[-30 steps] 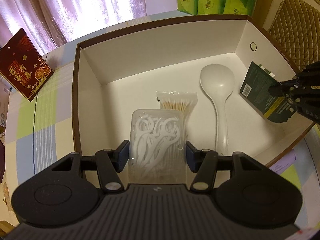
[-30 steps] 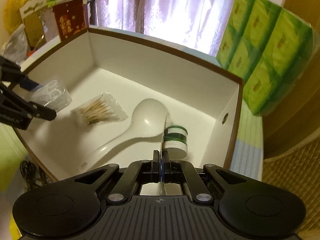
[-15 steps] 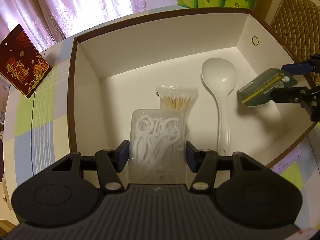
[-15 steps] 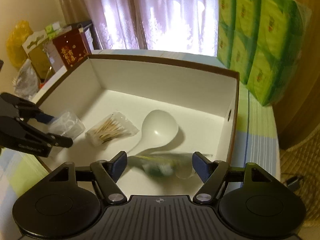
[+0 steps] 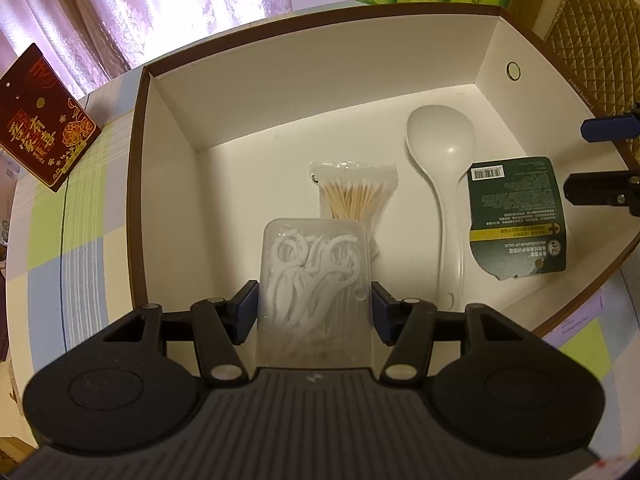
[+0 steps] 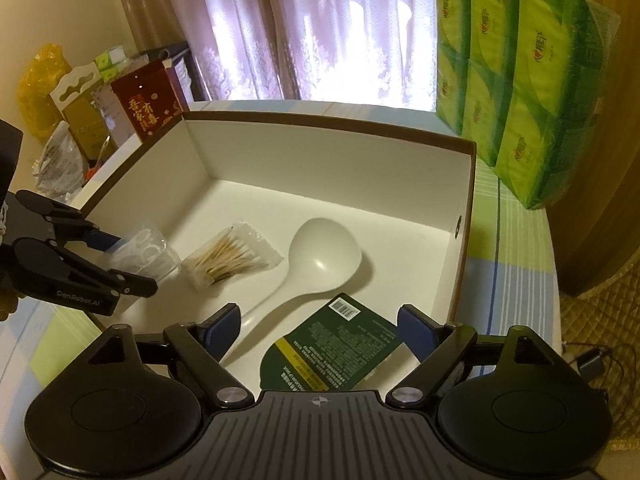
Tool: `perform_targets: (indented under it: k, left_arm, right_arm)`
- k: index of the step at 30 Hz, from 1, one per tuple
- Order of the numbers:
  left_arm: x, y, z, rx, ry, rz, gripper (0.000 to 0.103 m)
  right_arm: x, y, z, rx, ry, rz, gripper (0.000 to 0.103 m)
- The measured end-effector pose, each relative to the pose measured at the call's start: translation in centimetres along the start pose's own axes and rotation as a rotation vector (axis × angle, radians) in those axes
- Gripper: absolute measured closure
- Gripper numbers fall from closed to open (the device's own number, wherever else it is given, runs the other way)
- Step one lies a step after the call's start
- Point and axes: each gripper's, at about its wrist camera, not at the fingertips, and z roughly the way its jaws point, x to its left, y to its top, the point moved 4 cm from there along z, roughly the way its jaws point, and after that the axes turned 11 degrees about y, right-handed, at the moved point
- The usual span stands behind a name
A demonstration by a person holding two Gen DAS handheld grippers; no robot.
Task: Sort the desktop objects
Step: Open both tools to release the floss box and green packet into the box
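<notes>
In the left wrist view my left gripper point(image 5: 314, 312) is shut on a clear plastic box of white floss picks point(image 5: 314, 276), held low over the near part of a white cardboard box point(image 5: 320, 92). On the box floor lie a bag of cotton swabs point(image 5: 354, 194), a white rice spoon point(image 5: 440, 148) and a dark green carded package point(image 5: 516, 216), flat and face down. My right gripper point(image 6: 320, 326) is open above the near end of that package point(image 6: 336, 356). The floss box point(image 6: 150, 248) shows at the left of the right wrist view.
Stacked green tissue packs point(image 6: 520, 80) stand beyond the box's right side. A red printed box point(image 5: 40, 120) leans at the left on the checked tablecloth point(image 5: 80, 220). A quilted chair back point(image 5: 592, 40) is at the far right, and clutter with a yellow bag point(image 6: 40, 80) at the far left.
My right gripper has opened and let go of the green package, which dropped flat onto the box floor; the gripper has pulled back. My left gripper still holds the floss box in place.
</notes>
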Motion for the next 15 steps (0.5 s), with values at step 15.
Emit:
perform_targets:
  k: [15]
  left_arm:
    - [0.4,0.3,-1.8,-0.068,0.043,0.008,0.023]
  right_arm:
    - [1.2,-0.6,-0.6,0.016,-0.015,-0.080,0.002]
